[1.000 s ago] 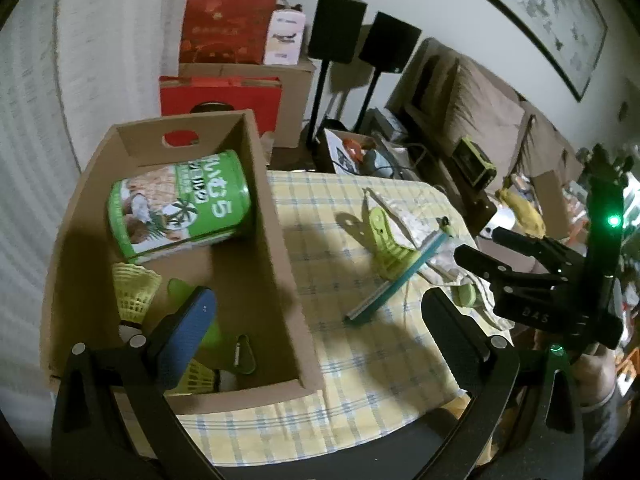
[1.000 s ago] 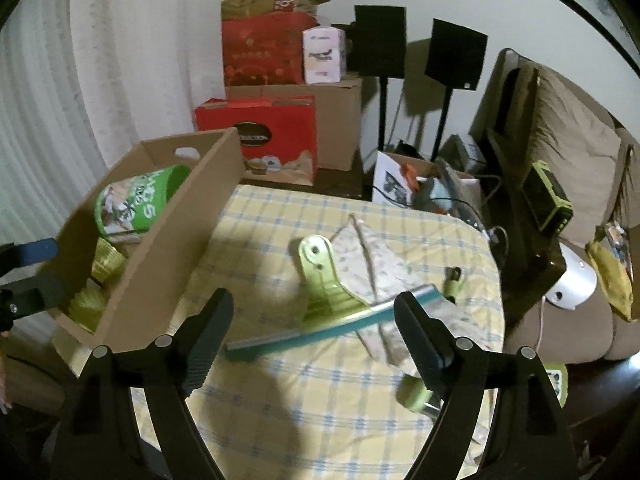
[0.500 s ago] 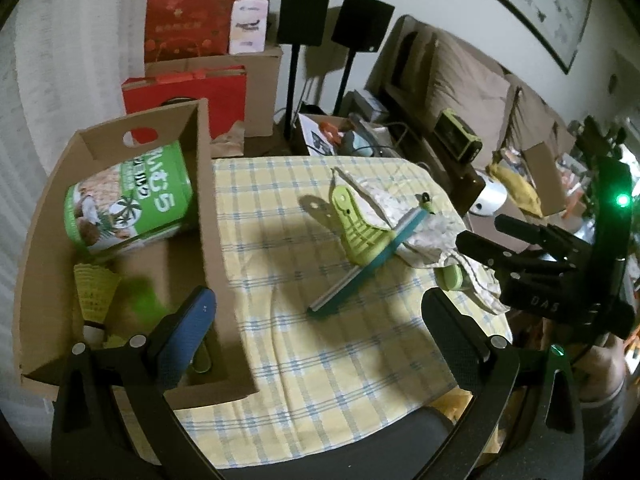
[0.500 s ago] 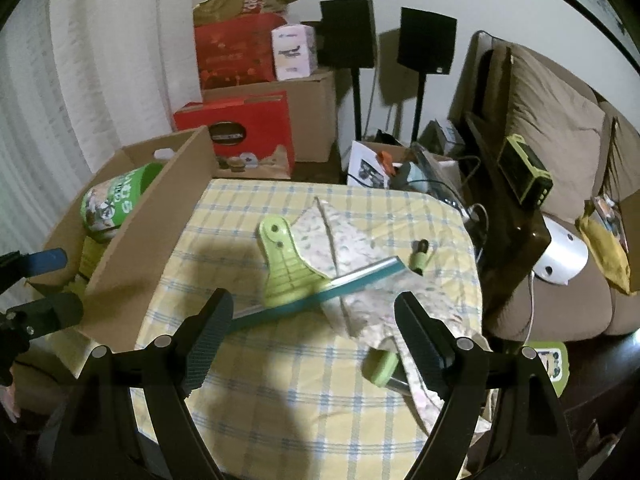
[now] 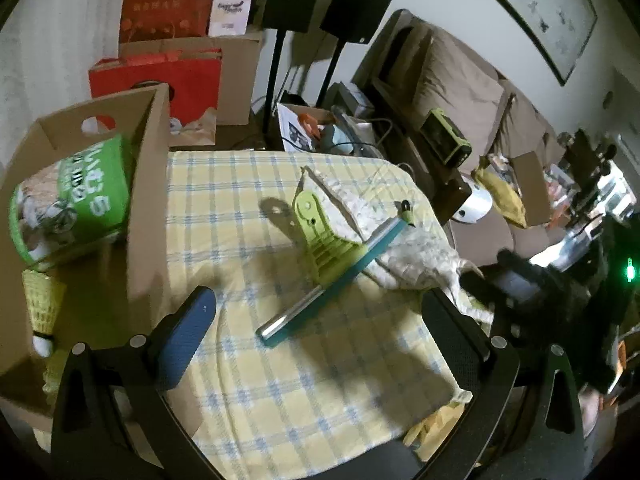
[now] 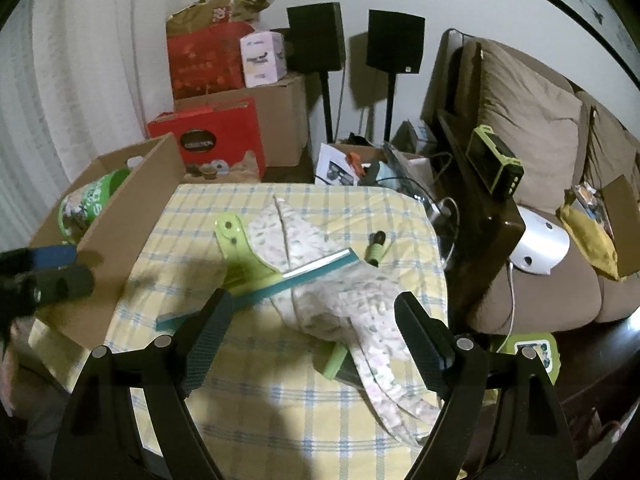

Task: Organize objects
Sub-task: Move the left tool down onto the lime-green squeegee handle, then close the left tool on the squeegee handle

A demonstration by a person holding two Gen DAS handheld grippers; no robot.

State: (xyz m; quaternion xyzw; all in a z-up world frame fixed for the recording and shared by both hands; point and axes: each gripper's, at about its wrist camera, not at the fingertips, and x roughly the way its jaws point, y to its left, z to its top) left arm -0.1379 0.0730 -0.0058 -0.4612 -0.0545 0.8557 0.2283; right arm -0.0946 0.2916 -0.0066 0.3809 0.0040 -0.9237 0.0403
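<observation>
We are looking at the squeegee point(image 5: 332, 268) as the likely next pick, lying on the checked cloth of the desk point(image 5: 248, 392), its green handle overlapping the edge of the patterned cloth bag point(image 6: 320, 276). Its long axis is the teal blade, running diagonally in the left wrist view from near-left up to far-right, with the green handle sticking off toward the far side. We are seeing the left gripper point(image 5: 320, 332) with jaws wide apart and nothing between them; the near end of the blade is sitting just ahead of the gap, a bit left of centre, so the blade is lying slantwise to the line of the jaws, not square across it. The right gripper point(image 6: 310, 336) also has jaws well apart and empty; in its view the blade's near end is lying just beyond its left finger point(image 6: 208, 340), and the bag is filling the space ahead of the gap. We are judging the left one the better lined up on the blade, and both are near it. The cardboard box point(image 5: 148, 200) is standing to the left of the squeegee, touching the desk cloth edge, already holding a green can point(image 5: 76, 208) and a shuttlecock point(image 5: 42, 300). A small green clip point(image 6: 376, 254) is lying beyond the blade's far end.
</observation>
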